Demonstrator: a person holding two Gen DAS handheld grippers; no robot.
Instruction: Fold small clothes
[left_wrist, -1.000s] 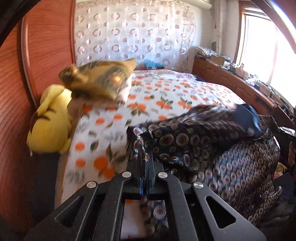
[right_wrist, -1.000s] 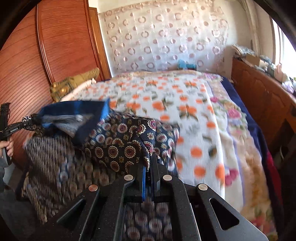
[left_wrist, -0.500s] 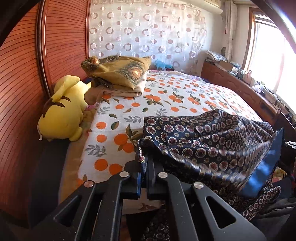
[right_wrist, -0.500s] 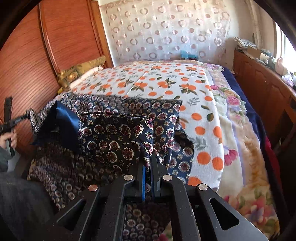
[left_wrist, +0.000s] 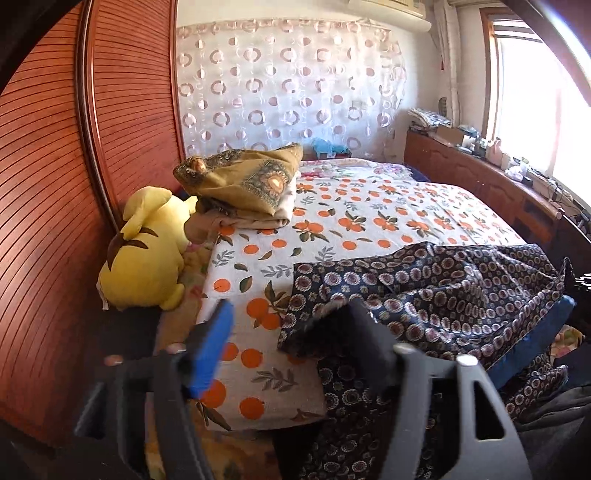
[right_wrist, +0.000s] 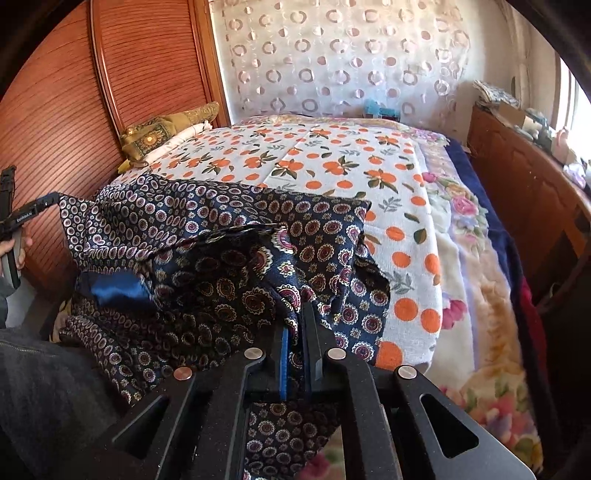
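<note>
A dark navy garment with a round paisley print (left_wrist: 436, 295) lies bunched across the near end of the bed, part hanging over the edge; its blue lining shows (right_wrist: 118, 288). My left gripper (left_wrist: 288, 325) is open, jaws wide apart, at the garment's left corner, holding nothing. My right gripper (right_wrist: 297, 332) is shut on a fold of the garment (right_wrist: 236, 258) at its right side. The left gripper also shows in the right wrist view (right_wrist: 40, 206), at the garment's far corner.
The bed has an orange-print cover (left_wrist: 369, 221). A yellow plush toy (left_wrist: 147, 258) and a stack of folded cloths (left_wrist: 251, 184) lie by the wooden headboard (left_wrist: 55, 184). A wooden cabinet with clutter (left_wrist: 498, 177) runs along the right under the window.
My left gripper has opened and let go of the garment's corner, which now rests on the bed. The garment has been lowered and spread flatter. The right gripper stays shut on it.
</note>
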